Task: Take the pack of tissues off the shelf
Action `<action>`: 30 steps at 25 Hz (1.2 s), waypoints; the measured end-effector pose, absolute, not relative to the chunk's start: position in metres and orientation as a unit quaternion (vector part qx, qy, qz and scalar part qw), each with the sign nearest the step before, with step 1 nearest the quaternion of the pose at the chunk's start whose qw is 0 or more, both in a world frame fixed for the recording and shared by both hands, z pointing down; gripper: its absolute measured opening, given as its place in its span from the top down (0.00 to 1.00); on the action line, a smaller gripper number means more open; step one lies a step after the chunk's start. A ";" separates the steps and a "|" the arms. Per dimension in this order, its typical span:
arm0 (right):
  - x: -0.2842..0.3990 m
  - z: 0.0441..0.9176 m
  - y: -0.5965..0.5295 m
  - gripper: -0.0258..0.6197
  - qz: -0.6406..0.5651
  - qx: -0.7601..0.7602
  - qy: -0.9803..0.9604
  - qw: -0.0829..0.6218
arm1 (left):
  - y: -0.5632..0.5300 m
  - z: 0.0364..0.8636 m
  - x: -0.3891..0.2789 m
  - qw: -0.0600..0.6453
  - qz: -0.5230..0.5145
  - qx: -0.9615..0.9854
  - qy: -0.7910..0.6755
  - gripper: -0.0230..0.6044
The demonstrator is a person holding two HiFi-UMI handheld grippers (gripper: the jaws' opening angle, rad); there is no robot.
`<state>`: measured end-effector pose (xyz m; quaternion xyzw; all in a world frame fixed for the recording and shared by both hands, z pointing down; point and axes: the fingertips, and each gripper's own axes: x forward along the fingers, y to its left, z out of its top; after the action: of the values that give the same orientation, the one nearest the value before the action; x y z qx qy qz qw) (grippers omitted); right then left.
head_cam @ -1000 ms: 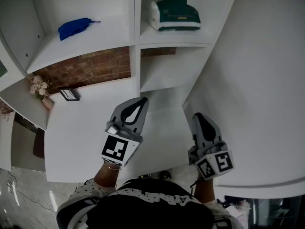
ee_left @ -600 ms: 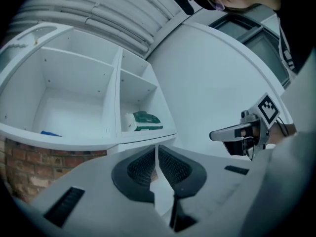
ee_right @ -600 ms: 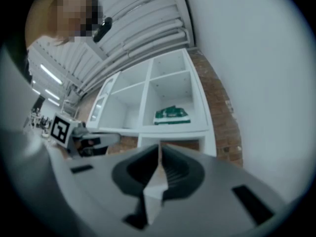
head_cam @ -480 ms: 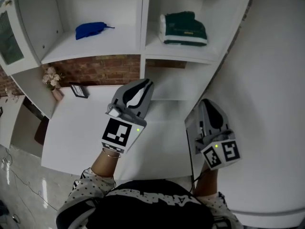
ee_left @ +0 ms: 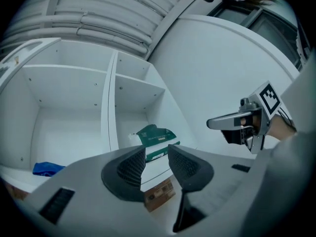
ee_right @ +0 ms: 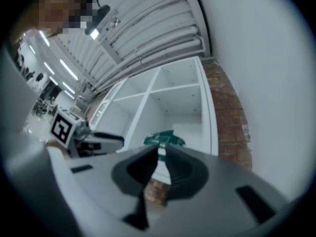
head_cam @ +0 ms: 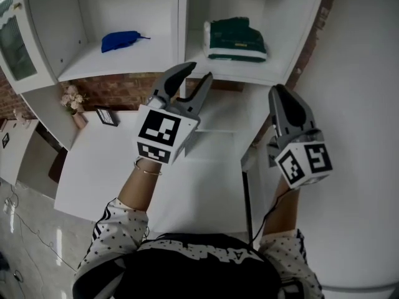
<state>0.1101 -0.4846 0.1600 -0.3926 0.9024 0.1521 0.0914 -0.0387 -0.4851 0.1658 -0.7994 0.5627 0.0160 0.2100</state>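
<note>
**On the shelf: the tissue pack lies alone, both grippers below it**

In the right compartment of the white shelf point(head_cam: 181, 23), the green pack of tissues point(head_cam: 235, 39) lies flat on the shelf board. It is on the left part of the board, close to the upright divider and near the front edge. Nothing touches it. In the left compartment, a blue thing point(head_cam: 121, 40) lies on its own board, nearer to the right side; I cannot tell what it is.

The left gripper point(head_cam: 195, 75) is raised in front of the divider, below the front edge of the two boards, and it points up toward the pack. Its jaws are opening, and nothing is between them. In the left gripper view, the pack point(ee_left: 157, 137) shows only far behind the gap, well apart from the pads point(ee_left: 132, 166).

The right gripper point(head_cam: 282, 92) is held up at the right side, just beside the right wall of the shelf. Its jaws are almost together, with only a thin slit between them, and they hold nothing. In the right gripper view, the pack point(ee_right: 165, 139) shows above the jaw tips, not touched.

Below the shelf is a white tabletop point(head_cam: 112, 173). At its far left corner, against the brick wall point(head_cam: 121, 92), a small pot of flowers point(head_cam: 73, 98) stands, and a small dark frame point(head_cam: 107, 116) lies just beside it.
</note>
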 end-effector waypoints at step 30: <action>0.068 0.150 -0.622 0.73 0.182 -0.491 0.842 -0.132 | -0.572 0.162 -0.029 0.123 -0.084 -0.773 0.616 0.62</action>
<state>0.0682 -0.6219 0.1499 -0.4910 0.8416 0.1823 -0.1319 -0.0291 -0.5723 0.1624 -0.7735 0.6161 -0.0844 0.1226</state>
